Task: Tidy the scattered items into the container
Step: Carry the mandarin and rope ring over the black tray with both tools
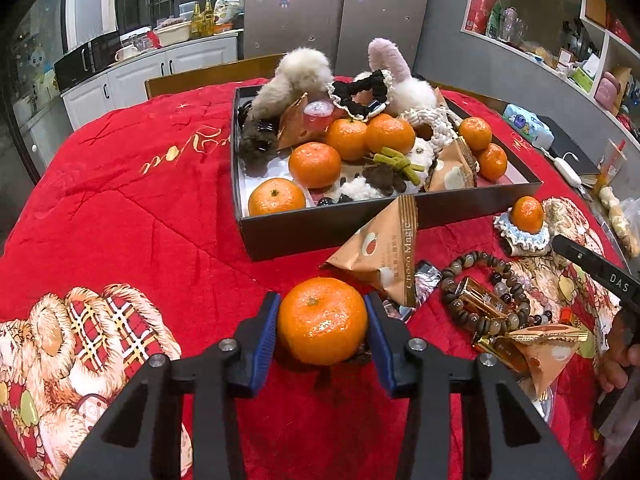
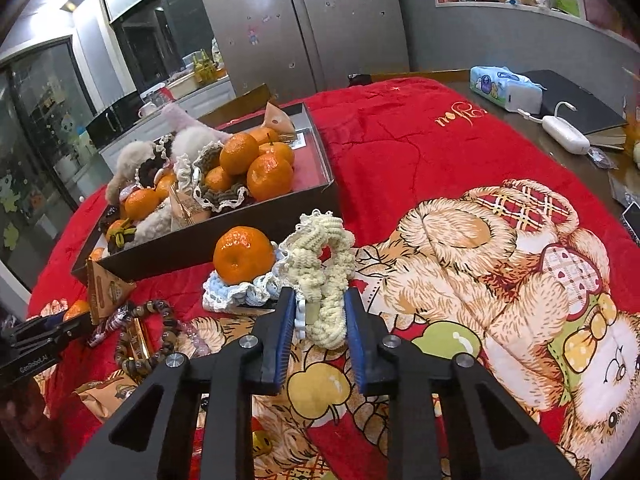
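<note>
Red bear-print blanket (image 1: 120, 208) covers table in kitchen. Dark box (image 1: 320, 228), already crowded with oranges and scrunchies, beyond both grippers. Left gripper (image 1: 322, 320) clamped on orange (image 1: 322, 322). Right gripper (image 2: 320, 320) pinching cream scrunchie (image 2: 320, 264); second orange (image 2: 243, 255) just ahead-left.

The box (image 1: 304, 228) sits on the bench (image 1: 132, 208) and holds fruit and scrunchies. In front of the box lie a mandarin (image 1: 322, 320), a packet (image 1: 380, 256) and beads (image 1: 480, 292); right of these, a second mandarin (image 2: 243, 255) rests on a scrunchie (image 2: 236, 294).
</note>
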A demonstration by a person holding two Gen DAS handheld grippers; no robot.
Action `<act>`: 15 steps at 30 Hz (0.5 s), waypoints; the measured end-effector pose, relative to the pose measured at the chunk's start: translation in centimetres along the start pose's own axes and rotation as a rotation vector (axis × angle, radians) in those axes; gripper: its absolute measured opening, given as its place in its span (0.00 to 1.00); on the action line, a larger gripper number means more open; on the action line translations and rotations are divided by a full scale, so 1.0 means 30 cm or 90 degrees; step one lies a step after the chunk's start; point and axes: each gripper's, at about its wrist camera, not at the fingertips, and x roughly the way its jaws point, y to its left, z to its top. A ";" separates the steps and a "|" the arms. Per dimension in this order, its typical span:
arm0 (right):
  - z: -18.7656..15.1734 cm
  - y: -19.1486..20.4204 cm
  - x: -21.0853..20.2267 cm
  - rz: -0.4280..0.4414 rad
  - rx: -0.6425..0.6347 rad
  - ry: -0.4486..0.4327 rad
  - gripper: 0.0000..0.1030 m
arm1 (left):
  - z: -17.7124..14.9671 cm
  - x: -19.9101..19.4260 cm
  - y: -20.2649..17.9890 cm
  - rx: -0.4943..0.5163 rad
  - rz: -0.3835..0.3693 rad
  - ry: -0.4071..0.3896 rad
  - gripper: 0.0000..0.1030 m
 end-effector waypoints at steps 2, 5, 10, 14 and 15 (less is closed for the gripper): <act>0.001 -0.001 -0.006 -0.002 0.000 -0.005 0.23 | -0.007 -0.006 -0.002 -0.001 0.002 0.000 0.42; 0.001 -0.003 -0.020 -0.007 0.000 -0.014 0.23 | 0.002 -0.008 -0.002 -0.003 0.008 -0.003 0.42; 0.009 -0.011 -0.064 0.004 0.015 -0.036 0.23 | 0.028 -0.044 -0.003 -0.011 0.017 -0.021 0.42; 0.017 -0.004 -0.122 0.019 0.022 -0.055 0.23 | 0.045 -0.100 -0.011 -0.015 0.023 -0.043 0.42; 0.017 0.001 -0.135 0.022 0.023 -0.059 0.23 | 0.047 -0.122 -0.016 -0.017 0.024 -0.052 0.42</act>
